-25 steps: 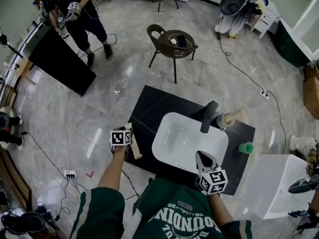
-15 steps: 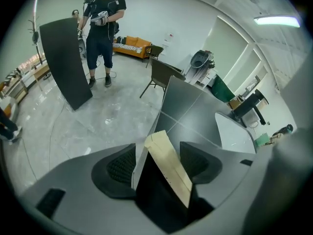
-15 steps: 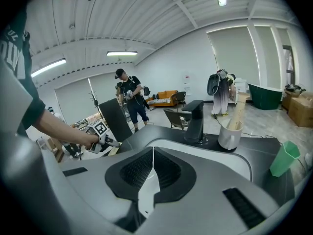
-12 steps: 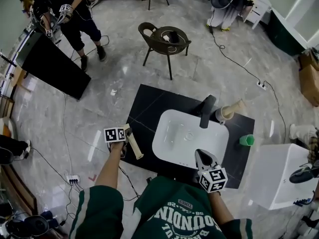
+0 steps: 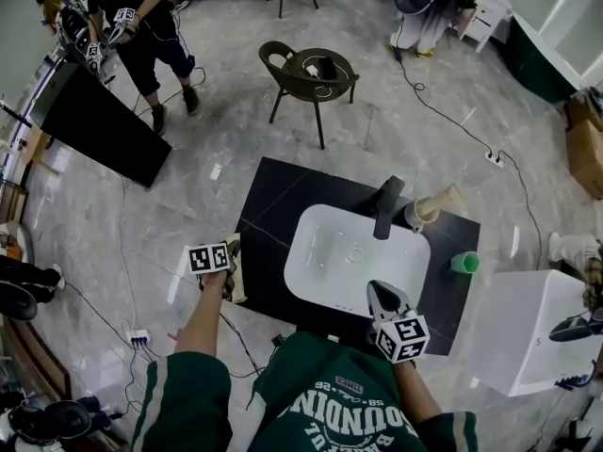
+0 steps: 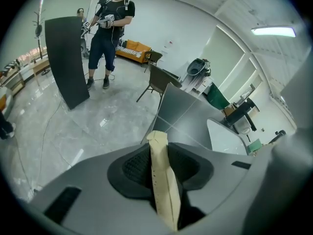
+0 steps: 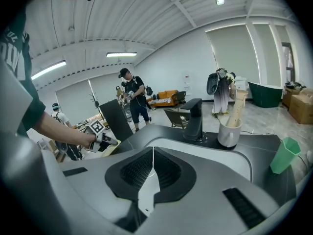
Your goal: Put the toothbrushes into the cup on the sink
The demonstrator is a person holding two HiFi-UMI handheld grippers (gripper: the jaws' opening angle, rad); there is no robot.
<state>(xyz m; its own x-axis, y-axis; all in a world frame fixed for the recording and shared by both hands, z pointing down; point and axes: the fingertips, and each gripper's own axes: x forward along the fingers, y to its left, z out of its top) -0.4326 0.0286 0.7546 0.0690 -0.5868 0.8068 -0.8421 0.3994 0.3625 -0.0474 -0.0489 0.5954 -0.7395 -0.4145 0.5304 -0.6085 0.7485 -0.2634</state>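
Observation:
A beige toothbrush (image 6: 161,175) stands between the pads of my left gripper (image 6: 159,153), whose jaws are closing on it and press its sides. In the head view that left gripper (image 5: 230,257) hangs just off the left edge of the black counter (image 5: 273,205), the toothbrush (image 5: 236,285) pointing toward me. The white cup (image 5: 415,215) stands right of the black faucet (image 5: 385,206), with another beige toothbrush (image 5: 441,201) leaning in it. My right gripper (image 5: 380,295) is shut and empty over the near rim of the white sink (image 5: 316,285). The right gripper view shows the cup (image 7: 229,131) ahead.
A green cup (image 5: 464,263) stands at the counter's right end beside a white cabinet (image 5: 528,347). Beyond the counter are a dark chair (image 5: 316,75), a black leaning panel (image 5: 104,121) and a person (image 5: 141,17) holding grippers. Cables and a power strip (image 5: 134,334) lie on the floor.
My left gripper has drifted left, away from the counter's edge, and its toothbrush has swung from slanting toward the sink to pointing more toward me. The right gripper has stayed put.

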